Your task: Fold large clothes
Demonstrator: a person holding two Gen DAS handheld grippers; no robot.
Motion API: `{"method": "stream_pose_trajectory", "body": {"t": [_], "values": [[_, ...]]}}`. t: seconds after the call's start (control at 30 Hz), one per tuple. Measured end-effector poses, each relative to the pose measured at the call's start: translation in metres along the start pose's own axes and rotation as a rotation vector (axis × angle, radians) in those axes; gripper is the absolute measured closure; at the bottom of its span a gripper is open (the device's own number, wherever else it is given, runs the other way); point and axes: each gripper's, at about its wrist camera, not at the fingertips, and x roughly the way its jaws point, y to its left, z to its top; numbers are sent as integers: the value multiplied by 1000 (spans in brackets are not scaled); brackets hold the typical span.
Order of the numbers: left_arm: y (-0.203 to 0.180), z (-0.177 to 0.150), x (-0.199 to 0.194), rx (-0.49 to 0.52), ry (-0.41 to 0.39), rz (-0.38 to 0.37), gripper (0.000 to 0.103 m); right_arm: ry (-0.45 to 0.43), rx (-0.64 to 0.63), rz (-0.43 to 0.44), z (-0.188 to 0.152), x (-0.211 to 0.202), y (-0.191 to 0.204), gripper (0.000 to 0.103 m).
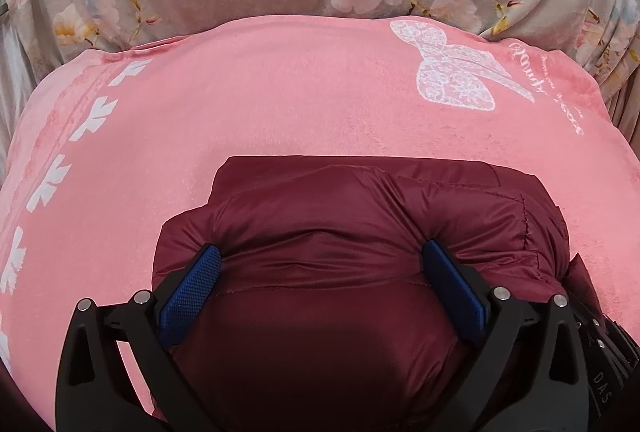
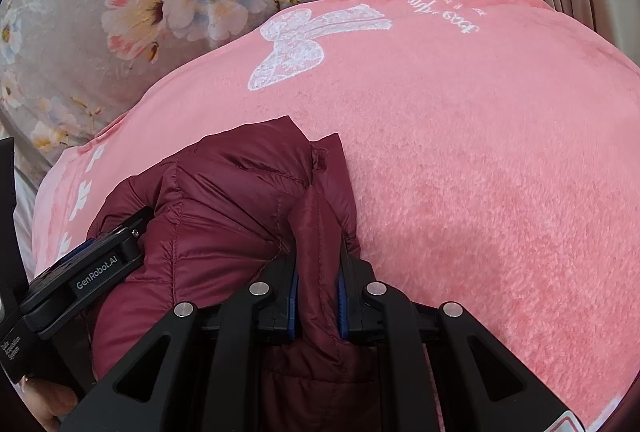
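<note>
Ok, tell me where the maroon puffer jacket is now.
The maroon puffer jacket lies bunched on the pink blanket, low in both wrist views, under the left gripper.

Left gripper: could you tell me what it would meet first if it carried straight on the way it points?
Probably the maroon puffer jacket: the left gripper already straddles it with its jaws wide open.
</note>
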Motion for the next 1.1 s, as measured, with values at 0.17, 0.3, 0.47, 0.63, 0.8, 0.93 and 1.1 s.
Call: {"method": "stream_pose_trajectory", "body": {"t": [0.17, 0.3, 0.47, 0.63, 0.8, 0.93, 1.1], "values": [[0, 1, 1, -1, 3, -3, 5, 7, 51, 62, 1, 1, -10, 90], [8, 2, -12, 14, 41, -44, 5, 53, 101, 108, 9, -13, -24, 79], [32, -17, -74, 12, 69, -102, 5, -11, 12, 60, 3, -91, -42, 69], [38, -74, -114, 17, 116, -142, 5, 96, -25, 153, -42, -117, -48, 62], [39, -106, -123, -4, 148, -151, 6, 160, -2, 208, -76, -104, -45, 60], [48, -115, -121, -13, 158, -121, 5, 142, 21, 248, -81, -114, -44, 97], [57, -122, -120, -2, 157, -99, 5, 55, -38, 191, -87, -158, -43, 103]]}}
